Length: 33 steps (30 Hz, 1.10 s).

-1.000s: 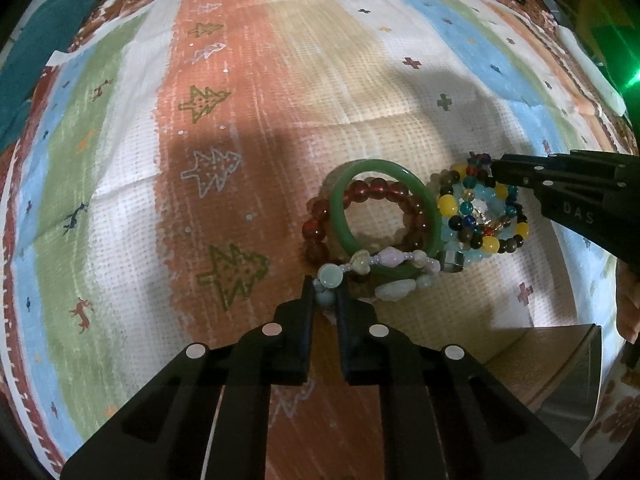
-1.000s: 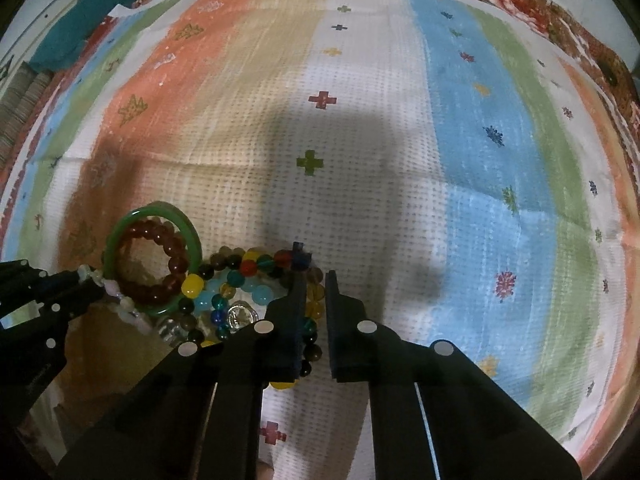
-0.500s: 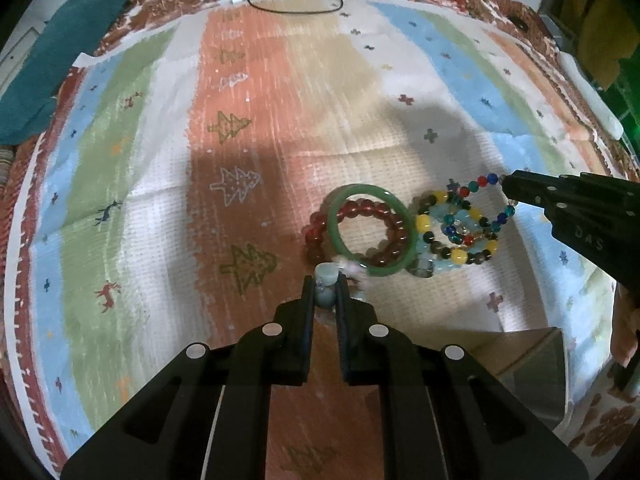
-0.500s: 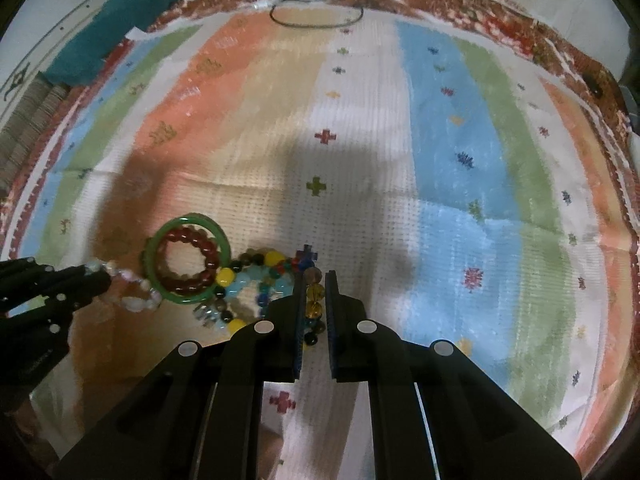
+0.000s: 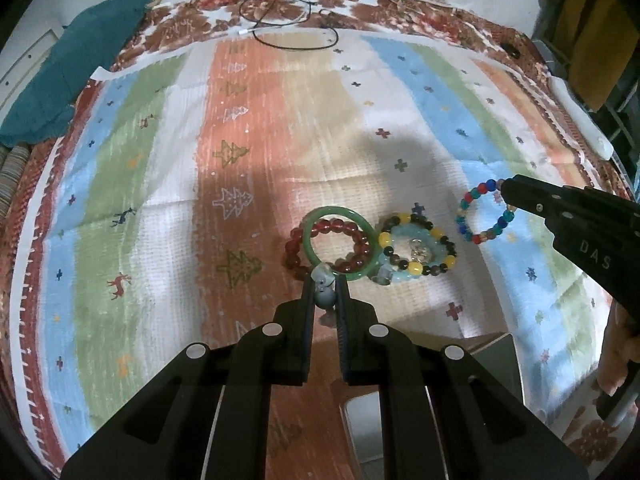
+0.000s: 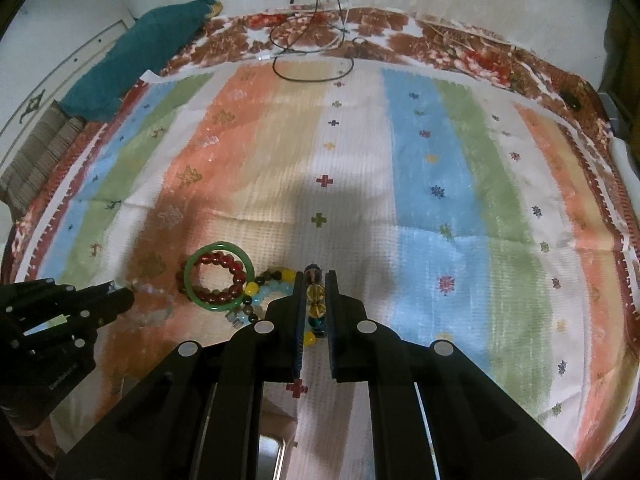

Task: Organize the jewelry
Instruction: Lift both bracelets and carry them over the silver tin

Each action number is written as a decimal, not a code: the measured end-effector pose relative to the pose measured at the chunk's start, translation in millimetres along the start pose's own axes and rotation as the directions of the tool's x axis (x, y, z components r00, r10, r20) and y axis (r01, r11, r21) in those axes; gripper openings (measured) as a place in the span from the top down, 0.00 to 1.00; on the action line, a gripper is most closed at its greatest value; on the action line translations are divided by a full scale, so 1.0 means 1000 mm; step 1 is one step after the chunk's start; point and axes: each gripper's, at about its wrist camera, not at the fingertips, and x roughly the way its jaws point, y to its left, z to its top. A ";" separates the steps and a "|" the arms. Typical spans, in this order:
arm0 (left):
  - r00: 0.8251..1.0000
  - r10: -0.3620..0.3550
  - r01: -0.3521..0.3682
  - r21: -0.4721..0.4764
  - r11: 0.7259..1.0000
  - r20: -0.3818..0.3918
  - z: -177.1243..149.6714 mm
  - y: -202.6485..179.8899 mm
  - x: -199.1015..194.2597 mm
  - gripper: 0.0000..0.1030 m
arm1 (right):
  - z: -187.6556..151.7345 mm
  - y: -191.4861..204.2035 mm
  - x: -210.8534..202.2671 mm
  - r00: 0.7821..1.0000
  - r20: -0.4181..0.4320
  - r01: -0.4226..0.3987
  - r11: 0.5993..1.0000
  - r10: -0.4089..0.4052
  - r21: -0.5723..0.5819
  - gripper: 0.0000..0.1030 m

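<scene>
My left gripper (image 5: pixel 324 286) is shut on a pale bead bracelet (image 5: pixel 323 294) and holds it above the striped cloth; it also shows in the right wrist view (image 6: pixel 154 312). My right gripper (image 6: pixel 314 280) is shut on a multicolour bead bracelet (image 6: pixel 315 292), which hangs as a ring in the left wrist view (image 5: pixel 484 210). On the cloth lie a green bangle (image 5: pixel 338 242) over a dark red bead bracelet (image 5: pixel 298 254), and beside them a yellow-and-dark bead bracelet (image 5: pixel 416 246) around a turquoise one.
A grey metal box (image 5: pixel 492 354) stands at the near edge under both grippers. A teal cloth (image 5: pixel 72 76) lies at the far left. A black cable loop (image 5: pixel 296 36) lies at the far edge of the striped cloth (image 5: pixel 280 128).
Both grippers have risen and drawn back. The pale bracelet and the multicolour bracelet have been lifted off the pile, the multicolour one pulled to the right.
</scene>
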 end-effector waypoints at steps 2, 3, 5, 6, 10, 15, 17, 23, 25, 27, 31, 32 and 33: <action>1.000 -0.002 0.002 0.002 1.000 0.012 -0.001 -0.001 -0.005 0.91 | -0.002 0.000 -0.005 1.000 0.011 -0.006 1.000 0.006 0.002 0.90; 1.000 -0.004 0.004 0.002 1.000 0.017 -0.001 -0.002 -0.007 0.91 | -0.003 0.001 -0.008 1.000 0.016 -0.007 1.000 0.007 0.002 0.90; 1.000 -0.011 0.011 -0.002 1.000 0.028 -0.003 -0.003 -0.012 0.91 | -0.006 0.002 -0.015 0.999 0.033 -0.008 1.000 0.008 0.000 0.90; 0.999 -0.013 0.013 -0.003 1.000 0.031 -0.004 -0.003 -0.014 0.91 | -0.007 0.002 -0.017 0.999 0.039 -0.009 1.000 0.009 -0.001 0.90; 0.998 -0.023 0.023 -0.004 1.000 0.052 -0.007 -0.007 -0.025 0.91 | -0.009 0.002 -0.031 0.997 0.075 -0.012 1.000 0.012 0.000 0.90; 0.996 -0.022 0.023 -0.011 1.000 0.086 -0.011 -0.011 -0.039 0.91 | -0.014 0.005 -0.045 0.994 0.102 -0.024 1.000 0.024 -0.002 0.90; 0.995 -0.028 0.030 -0.018 0.999 0.100 -0.013 -0.013 -0.046 0.91 | -0.016 0.006 -0.052 0.993 0.117 -0.030 1.000 0.031 -0.004 0.90; 0.991 -0.042 0.044 -0.010 0.999 0.126 -0.020 -0.019 -0.057 0.91 | -0.023 0.010 -0.065 0.989 0.143 -0.031 0.999 0.033 -0.018 0.90; 0.990 -0.047 0.049 -0.007 0.999 0.133 -0.023 -0.021 -0.060 0.91 | -0.026 0.011 -0.069 0.988 0.153 -0.030 0.999 0.033 -0.022 0.90; 0.989 -0.050 0.051 -0.003 0.999 0.138 -0.025 -0.023 -0.063 0.91 | -0.027 0.011 -0.073 0.986 0.162 -0.037 0.999 0.040 -0.020 0.90; 0.987 -0.061 0.061 0.004 0.998 0.148 -0.030 -0.026 -0.069 0.91 | -0.033 0.014 -0.083 0.981 0.186 -0.042 0.999 0.046 -0.026 0.90; 0.987 -0.064 0.064 0.005 0.998 0.148 -0.031 -0.027 -0.069 0.91 | -0.034 0.015 -0.084 0.981 0.188 -0.041 0.999 0.045 -0.028 0.90; 0.987 -0.069 0.069 0.009 0.998 0.145 -0.032 -0.027 -0.070 0.91 | -0.036 0.016 -0.085 0.981 0.190 -0.040 0.999 0.045 -0.030 0.90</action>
